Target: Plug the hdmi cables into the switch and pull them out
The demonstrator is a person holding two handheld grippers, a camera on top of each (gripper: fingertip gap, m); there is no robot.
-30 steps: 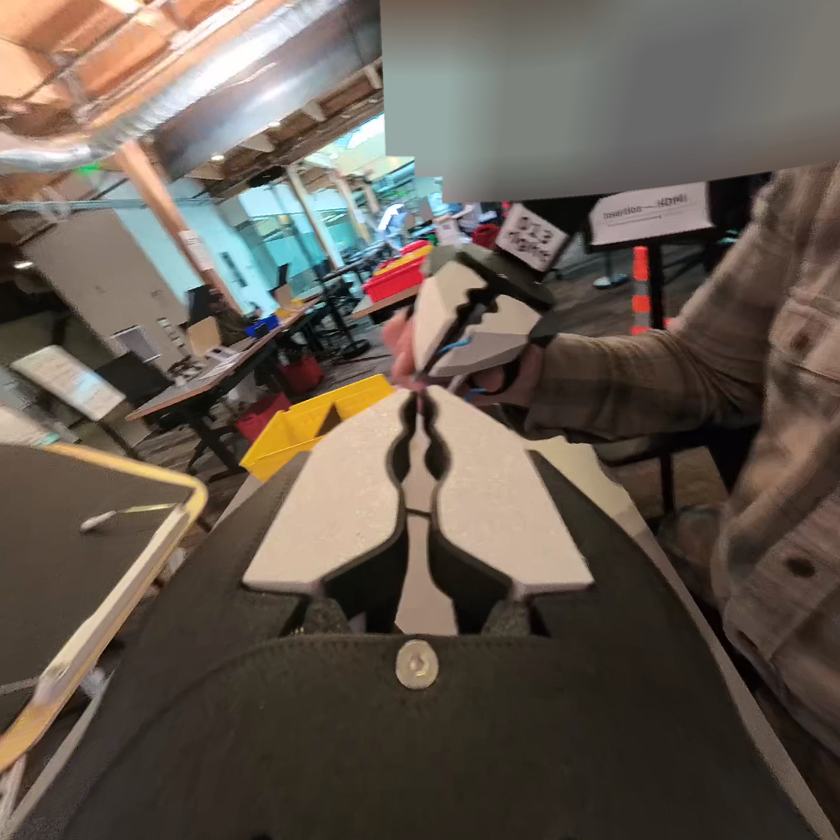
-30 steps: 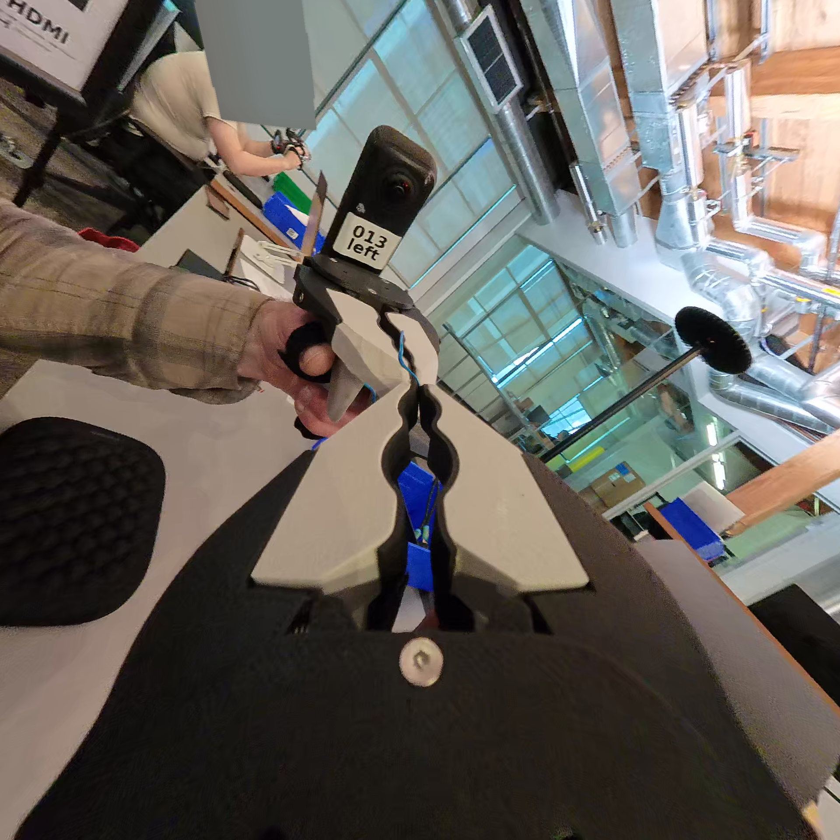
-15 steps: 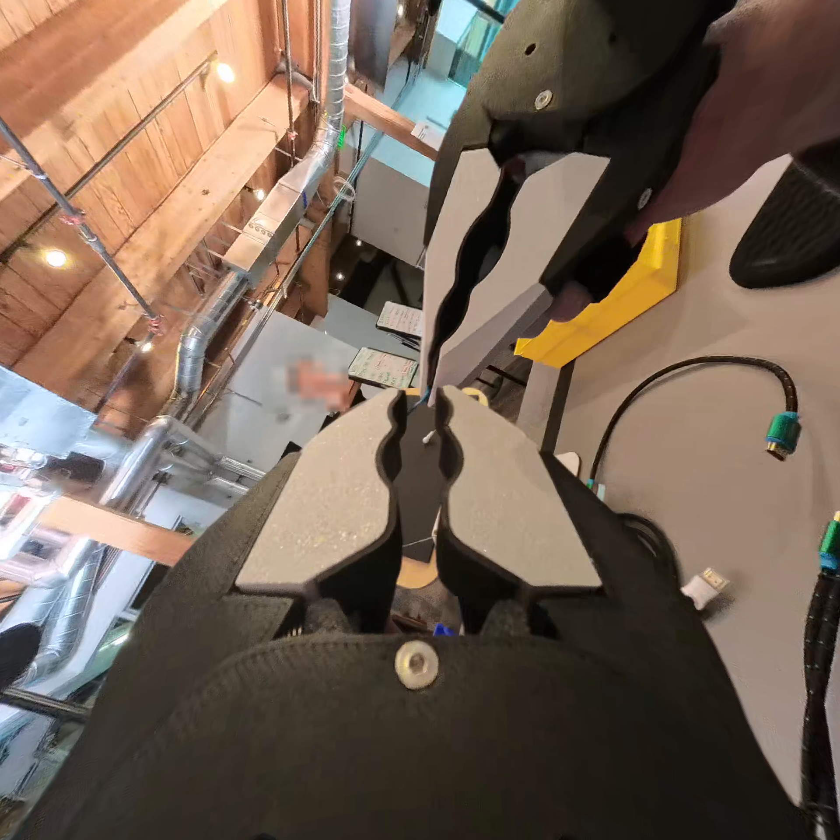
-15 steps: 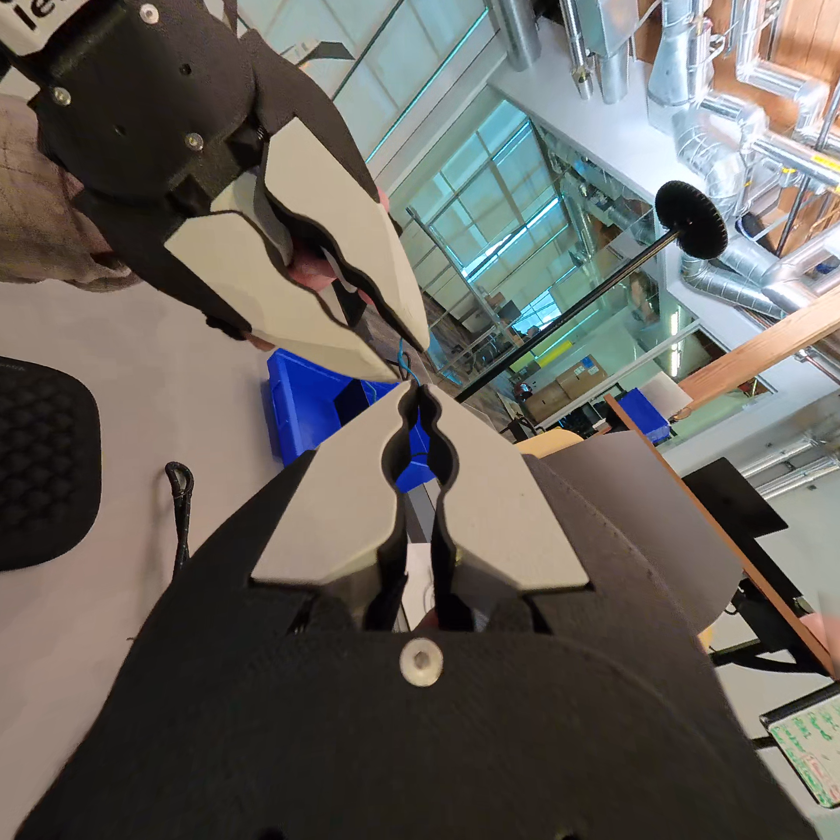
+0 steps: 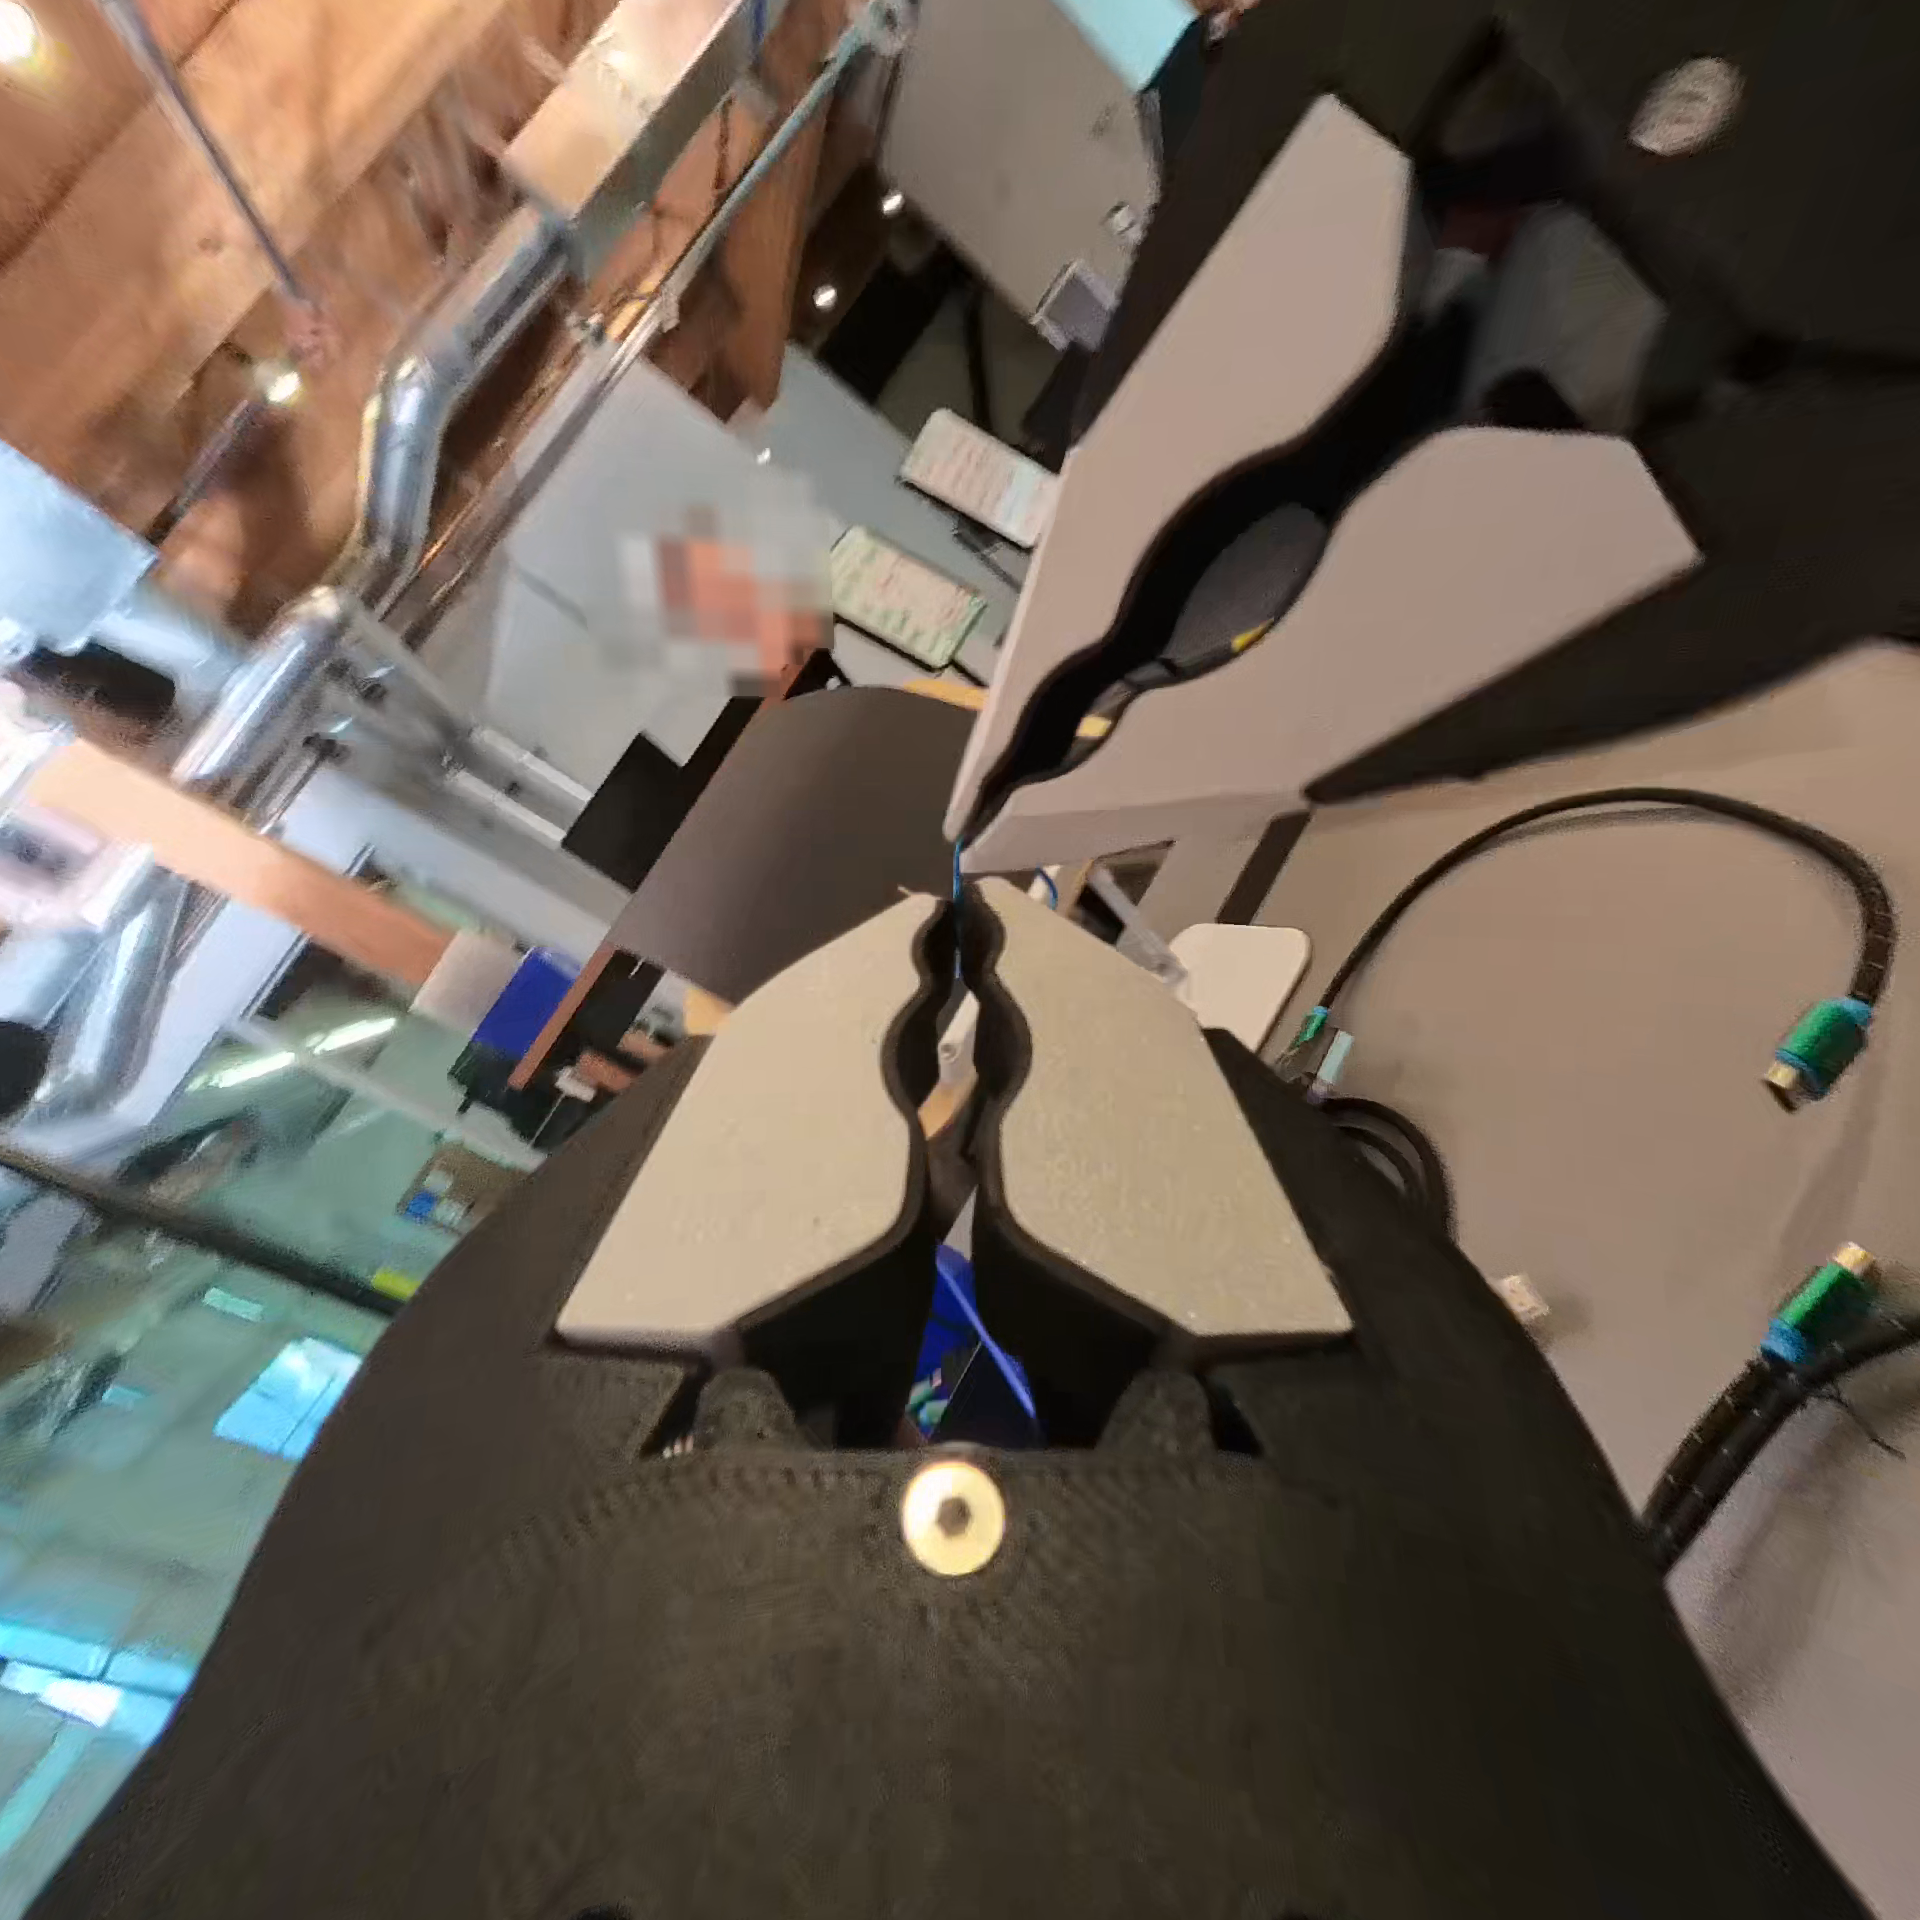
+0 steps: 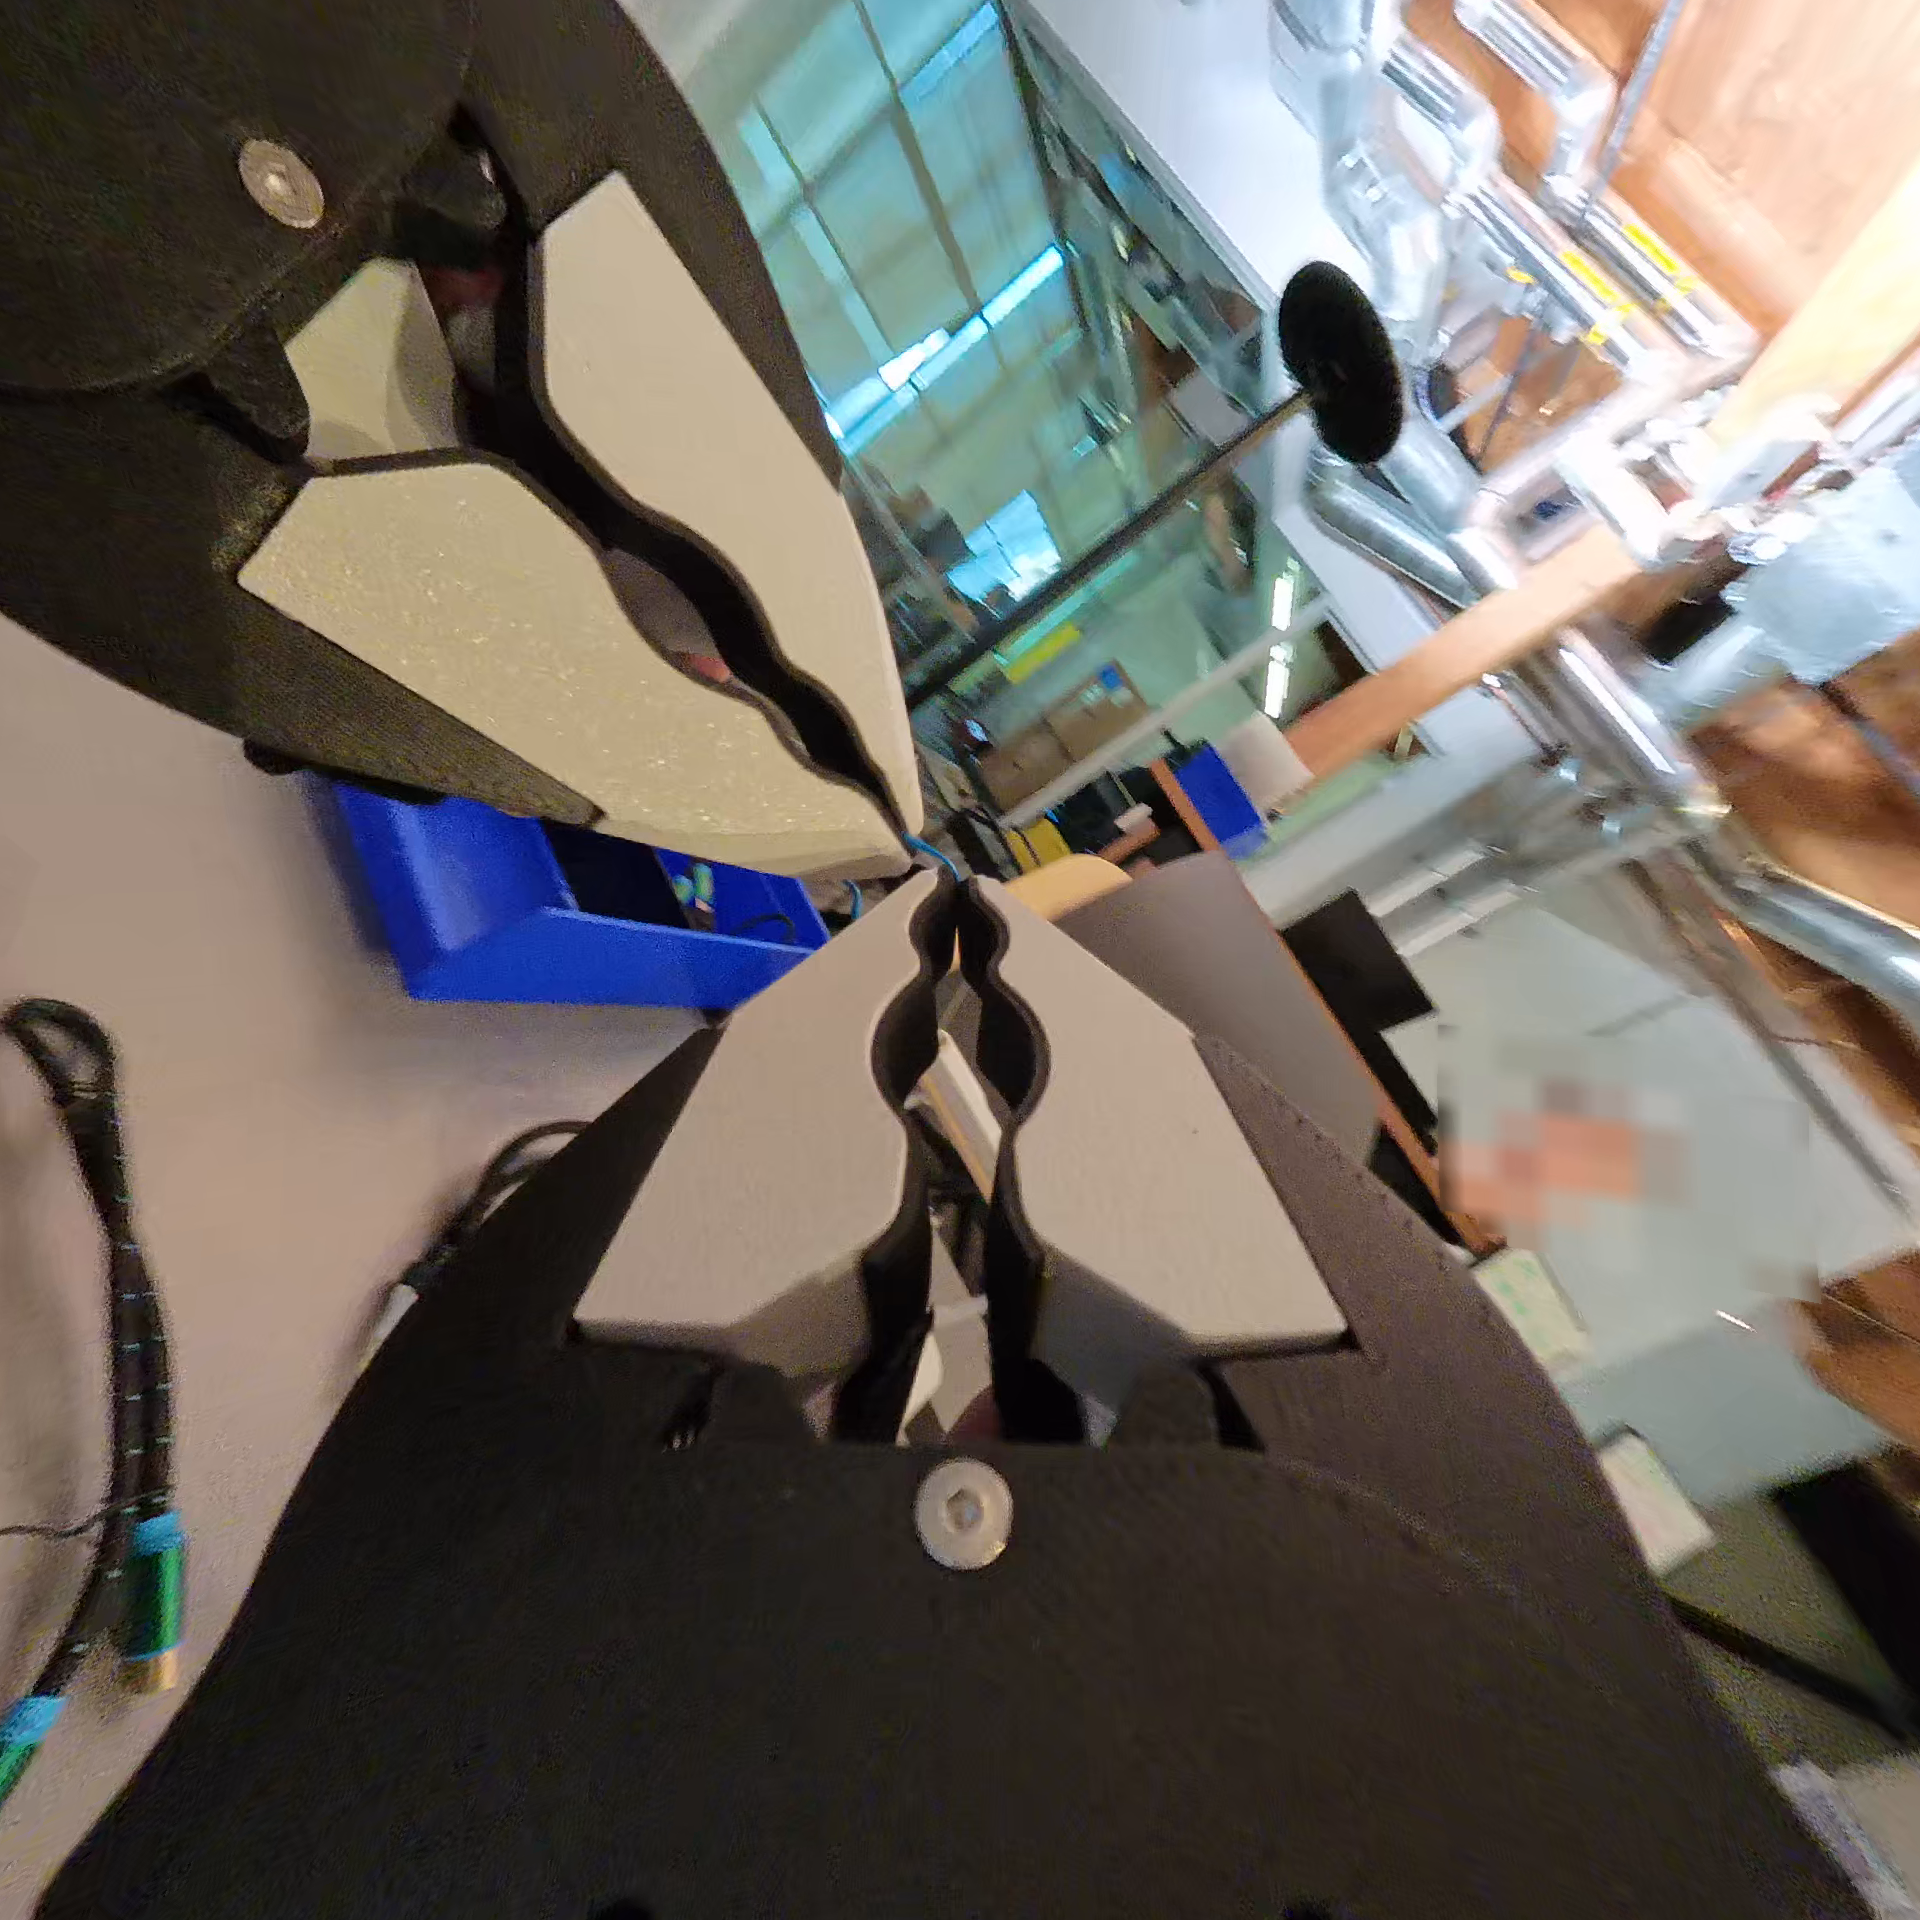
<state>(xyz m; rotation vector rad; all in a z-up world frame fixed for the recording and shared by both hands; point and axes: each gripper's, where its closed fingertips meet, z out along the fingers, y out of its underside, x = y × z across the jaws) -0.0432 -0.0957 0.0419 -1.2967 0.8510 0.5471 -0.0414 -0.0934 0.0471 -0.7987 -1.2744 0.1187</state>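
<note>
Two grey-fingered, black-bodied handheld grippers are meeting tip to tip above the pale grey table [image 5: 1558,1039], well clear of any cable. The left gripper [image 5: 958,920] is showing its jaws closed, pinching a thin blue thread [image 5: 957,883]. The right gripper [image 6: 954,883] is likewise closed, nipping the same thread at its tips. In my judgement the thread is linking the pair for alignment, not the task proper.

The black braided HDMI cables with green-collared plugs [image 5: 1820,1044] are lying loose on the table, unplugged and untouched; another green plug [image 6: 154,1590] is lying beside the right gripper's body. A blue plastic bin [image 6: 499,914] is sitting at the table's far edge. No switch can be identified in either view.

Plugging is not yet begun.
</note>
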